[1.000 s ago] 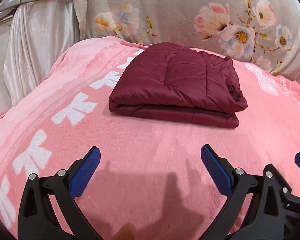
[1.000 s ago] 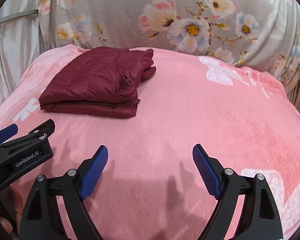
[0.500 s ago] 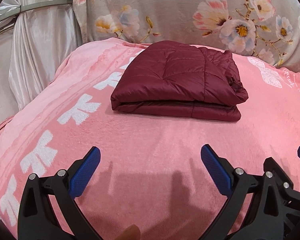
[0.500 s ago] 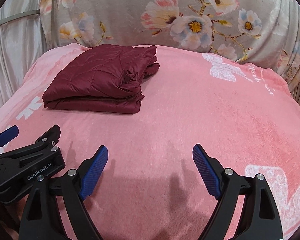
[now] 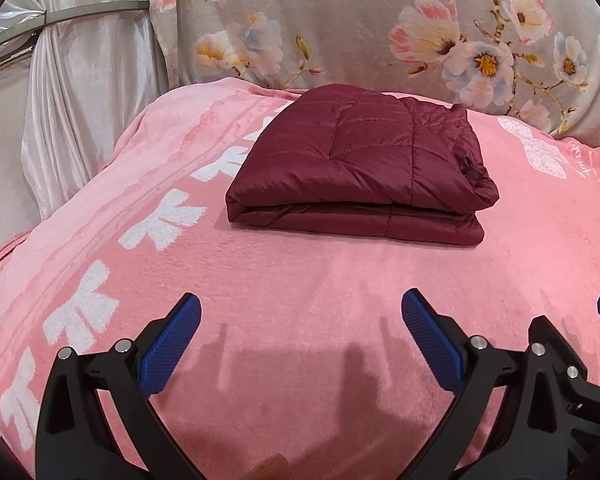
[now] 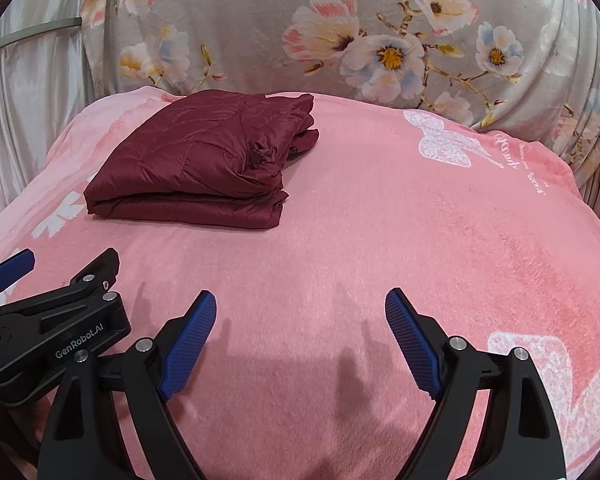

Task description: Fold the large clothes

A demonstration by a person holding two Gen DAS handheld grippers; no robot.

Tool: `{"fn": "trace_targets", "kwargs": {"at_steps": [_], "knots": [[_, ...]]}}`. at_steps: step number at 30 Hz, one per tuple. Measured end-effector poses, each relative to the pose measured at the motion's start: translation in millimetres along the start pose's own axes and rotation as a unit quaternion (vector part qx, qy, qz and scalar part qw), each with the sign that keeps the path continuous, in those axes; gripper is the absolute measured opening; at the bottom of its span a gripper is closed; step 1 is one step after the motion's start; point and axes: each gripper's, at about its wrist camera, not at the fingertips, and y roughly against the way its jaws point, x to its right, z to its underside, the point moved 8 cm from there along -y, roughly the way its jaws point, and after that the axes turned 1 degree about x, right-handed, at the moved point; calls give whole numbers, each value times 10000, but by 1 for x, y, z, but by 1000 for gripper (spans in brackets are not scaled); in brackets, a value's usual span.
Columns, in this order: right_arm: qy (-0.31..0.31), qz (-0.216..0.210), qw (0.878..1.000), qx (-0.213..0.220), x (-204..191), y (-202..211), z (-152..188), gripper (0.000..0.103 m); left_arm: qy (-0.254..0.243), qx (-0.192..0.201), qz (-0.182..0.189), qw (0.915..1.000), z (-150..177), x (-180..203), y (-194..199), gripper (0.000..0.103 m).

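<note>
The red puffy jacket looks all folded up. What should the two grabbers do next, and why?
Probably just ease both back and stop. The maroon jacket already lies in a neat folded stack on the pink blanket, and the left gripper and right gripper are open, holding nothing, short of it.

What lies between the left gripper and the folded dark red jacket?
Only bare pink blanket separates the left gripper from the folded jacket, as the left wrist view shows.

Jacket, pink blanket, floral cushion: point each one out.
Jacket point(image 5: 352, 160), left wrist view, quilted top panel.
Pink blanket point(image 6: 380, 248), right wrist view, bare middle.
Floral cushion point(image 6: 252, 28), right wrist view, grey area between flowers.
</note>
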Motion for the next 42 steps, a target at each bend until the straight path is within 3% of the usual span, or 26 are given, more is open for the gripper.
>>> {"fn": "trace_targets", "kwargs": {"at_steps": [42], "knots": [[181, -49, 9997, 136, -10, 5, -3, 84, 293, 19, -246, 9993, 9, -10, 13, 98]]}}
